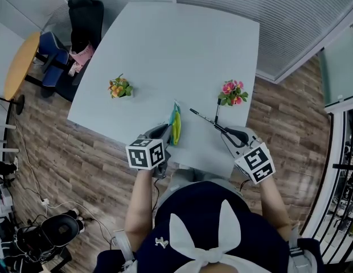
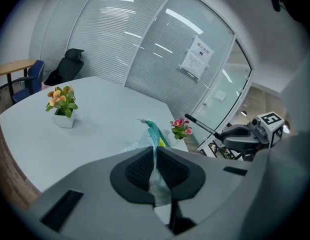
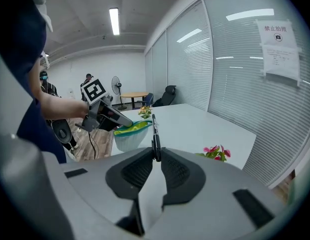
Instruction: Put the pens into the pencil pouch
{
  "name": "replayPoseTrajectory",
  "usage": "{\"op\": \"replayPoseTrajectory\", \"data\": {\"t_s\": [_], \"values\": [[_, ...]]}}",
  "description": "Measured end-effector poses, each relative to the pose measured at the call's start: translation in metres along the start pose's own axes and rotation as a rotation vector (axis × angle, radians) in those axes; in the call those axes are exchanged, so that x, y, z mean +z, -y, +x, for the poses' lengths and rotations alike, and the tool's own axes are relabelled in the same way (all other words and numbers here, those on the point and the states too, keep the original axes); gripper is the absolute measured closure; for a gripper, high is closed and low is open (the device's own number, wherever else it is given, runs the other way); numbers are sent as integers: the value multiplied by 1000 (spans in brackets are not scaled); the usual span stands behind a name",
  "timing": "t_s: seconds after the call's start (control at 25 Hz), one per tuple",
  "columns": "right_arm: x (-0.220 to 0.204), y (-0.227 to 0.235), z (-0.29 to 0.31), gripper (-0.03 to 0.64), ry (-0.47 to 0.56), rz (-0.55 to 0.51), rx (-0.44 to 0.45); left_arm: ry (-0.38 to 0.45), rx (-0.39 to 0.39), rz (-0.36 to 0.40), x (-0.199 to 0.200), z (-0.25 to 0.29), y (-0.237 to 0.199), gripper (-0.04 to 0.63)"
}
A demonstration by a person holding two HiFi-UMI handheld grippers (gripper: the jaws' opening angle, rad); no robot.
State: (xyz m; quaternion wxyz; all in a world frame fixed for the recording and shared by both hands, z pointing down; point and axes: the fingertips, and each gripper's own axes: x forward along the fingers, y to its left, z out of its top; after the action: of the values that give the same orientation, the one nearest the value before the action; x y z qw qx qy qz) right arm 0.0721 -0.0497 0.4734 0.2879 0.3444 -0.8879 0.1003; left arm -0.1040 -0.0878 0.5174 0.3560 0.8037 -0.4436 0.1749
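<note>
the left tongs (image 2: 154, 153) are closed on the edge of the pencil pouch (image 2: 155, 133), the fabric squeezed flat between the two pads. the pouch reaches out ahead of these tongs, pale mesh on the outside with teal trim and a yellow-green lining at its open mouth. the right tongs (image 3: 156, 153) are closed on a slim black pen (image 3: 154, 130), gripped near one end so that the rest of it sticks straight out in front of the jaws. the pen's far end points toward the left tongs and lies close beside the pouch's mouth, not inside it. both tongs are over the near edge of the pale bench (image 1: 176, 50). beyond the left tongs, further out on the bench, is a small pot of orange flowers (image 1: 119, 88); just beyond the right tongs is a pot of pink flowers (image 1: 233, 92). past the far corner of the bench on the left tongs' side is a black office chair (image 1: 85, 16) on the wooden floor (image 1: 79, 158).
</note>
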Motion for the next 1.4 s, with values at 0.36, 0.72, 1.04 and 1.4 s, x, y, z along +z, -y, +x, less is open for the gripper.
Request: {"op": "replayPoseTrajectory", "data": {"t_s": [0.36,0.72,1.04,1.4], "values": [[10,-16,7,555,2,-33,48,-6,6,20,-2,3,3,557],[6,-32,14,555,-35,-95,82,-8,7,33,-3,2,8,557],[-3,-40,19,555,-83,-117,115,-8,9,42,-7,1,12,557],[-18,-43,21,554,-162,-143,128,-24,24,68,-11,3,14,557]]}}
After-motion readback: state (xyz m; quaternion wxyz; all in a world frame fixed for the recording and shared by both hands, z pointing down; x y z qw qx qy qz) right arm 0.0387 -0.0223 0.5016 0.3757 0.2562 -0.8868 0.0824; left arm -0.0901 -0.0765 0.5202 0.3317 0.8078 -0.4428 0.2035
